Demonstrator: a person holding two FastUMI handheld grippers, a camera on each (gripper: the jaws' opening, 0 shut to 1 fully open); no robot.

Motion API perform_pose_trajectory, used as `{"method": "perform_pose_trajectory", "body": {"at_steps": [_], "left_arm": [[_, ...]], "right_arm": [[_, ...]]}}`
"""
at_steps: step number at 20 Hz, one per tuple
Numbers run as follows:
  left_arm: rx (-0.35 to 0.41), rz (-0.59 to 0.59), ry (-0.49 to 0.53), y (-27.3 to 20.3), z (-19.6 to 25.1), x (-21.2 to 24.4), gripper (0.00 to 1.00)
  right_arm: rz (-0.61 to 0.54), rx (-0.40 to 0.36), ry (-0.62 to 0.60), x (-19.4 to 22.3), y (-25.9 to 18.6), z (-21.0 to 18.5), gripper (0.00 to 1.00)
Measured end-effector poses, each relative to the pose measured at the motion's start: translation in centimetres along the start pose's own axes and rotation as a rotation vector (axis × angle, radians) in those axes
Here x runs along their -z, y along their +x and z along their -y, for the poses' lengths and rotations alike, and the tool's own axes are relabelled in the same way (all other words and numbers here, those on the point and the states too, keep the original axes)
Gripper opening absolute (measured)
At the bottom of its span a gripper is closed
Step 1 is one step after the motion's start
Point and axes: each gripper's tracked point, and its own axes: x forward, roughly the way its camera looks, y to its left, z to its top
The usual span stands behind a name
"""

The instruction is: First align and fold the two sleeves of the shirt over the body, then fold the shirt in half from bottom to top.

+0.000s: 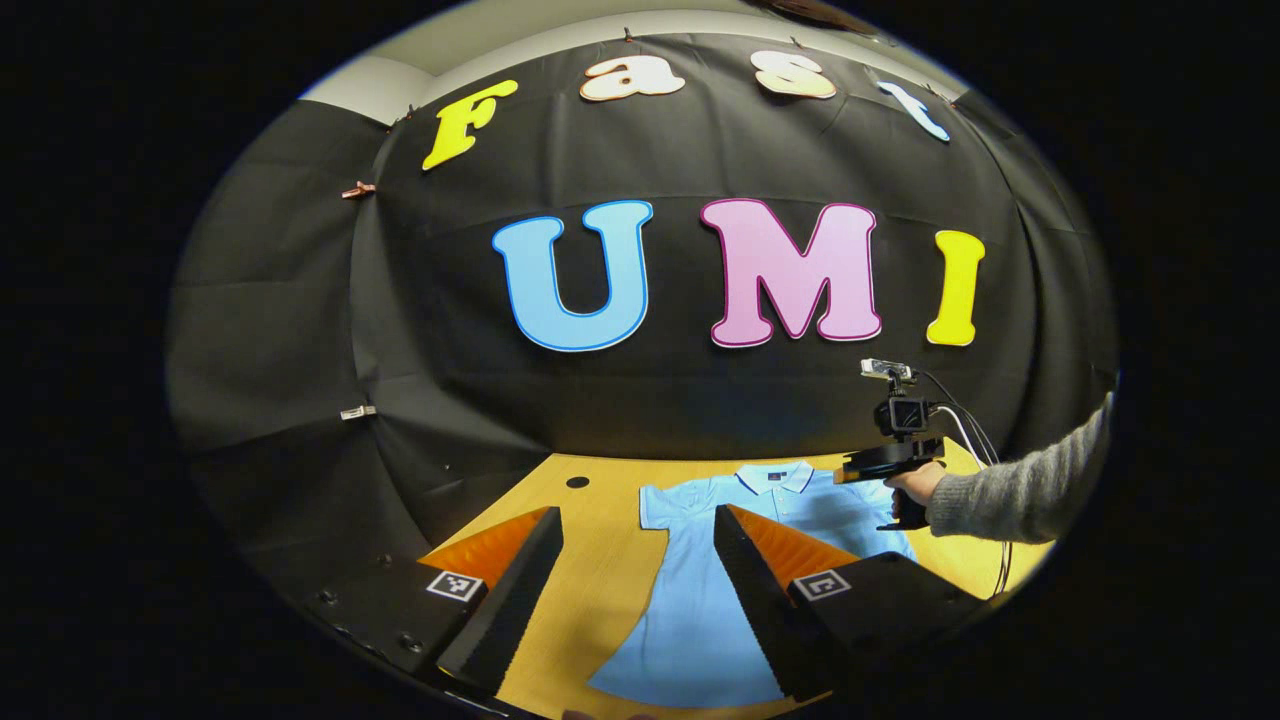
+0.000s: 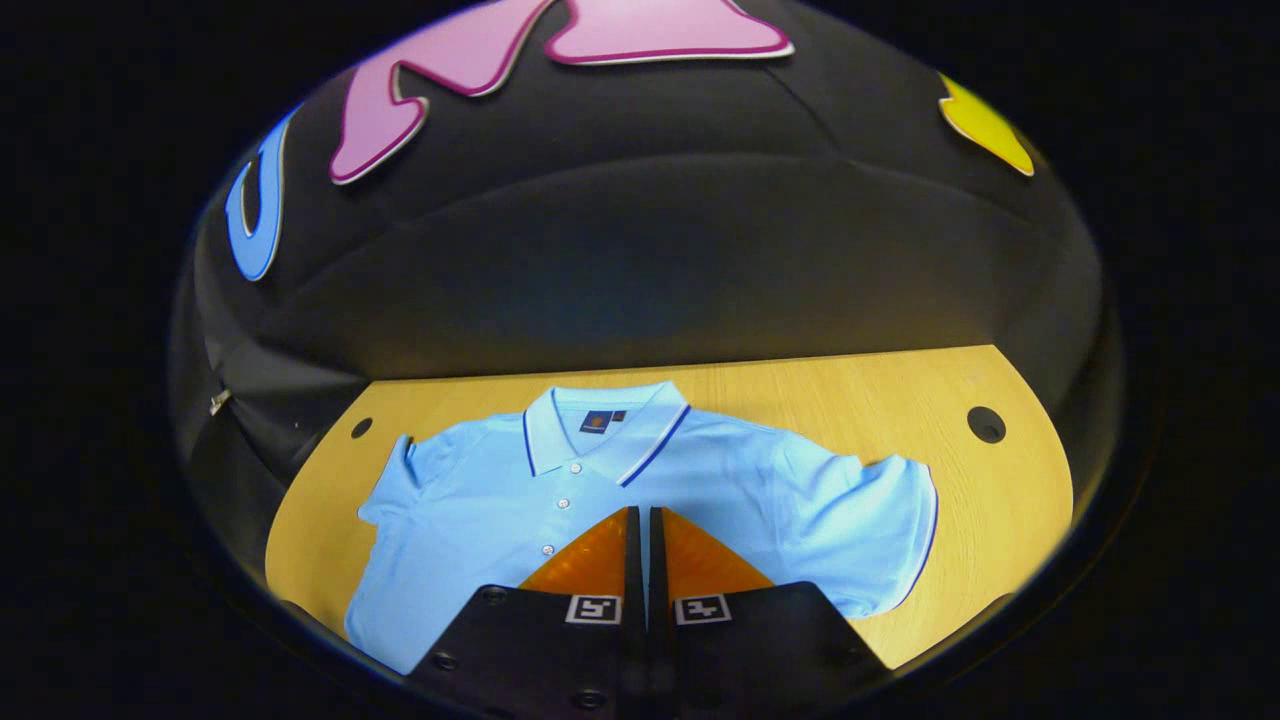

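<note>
The table (image 2: pixel 900 390) fills the lower half of both views. The shirt (image 2: pixel 480 500) lies flat and face up on it, collar toward the wall, sleeves spread and unfolded, ready for folding. The left gripper (image 1: pixel 640 520), lower centre, stands wide, evidently readied. The right gripper (image 2: pixel 641 515), bottom centre, shows jaws nearly closed on nothing, above the chest.

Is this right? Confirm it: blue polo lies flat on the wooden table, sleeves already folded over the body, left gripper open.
Not quite. The right gripper view shows the polo flat on the table with both sleeves spread out, not folded. The left gripper is open.
</note>
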Motion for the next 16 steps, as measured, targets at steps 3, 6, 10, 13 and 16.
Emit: {"method": "perform_pose_trajectory", "body": {"at_steps": [3,6,10,13,16], "left_arm": [[0.001,-0.012,-0.007,0.6,0.0,0.6,0.97],[0.005,-0.012,-0.021,1.2,0.5,0.9,0.97],[0.019,-0.022,0.001,2.0,1.3,1.1,0.97],[0.032,-0.025,0.002,2.4,2.0,1.1,0.97],[0.038,-0.026,0.013,2.5,2.3,1.2,0.97]], "right_arm": [[0.081,0.121,0.016,-2.5,-1.5,6.3,0.05],[0.064,0.184,0.02,-1.5,-1.9,12.0,0.0],[0.023,0.269,0.068,1.2,-2.2,16.7,0.3],[-0.009,0.301,0.092,2.8,-1.9,18.3,0.58],[-0.042,0.312,0.13,4.0,-0.9,18.7,0.62]]}}
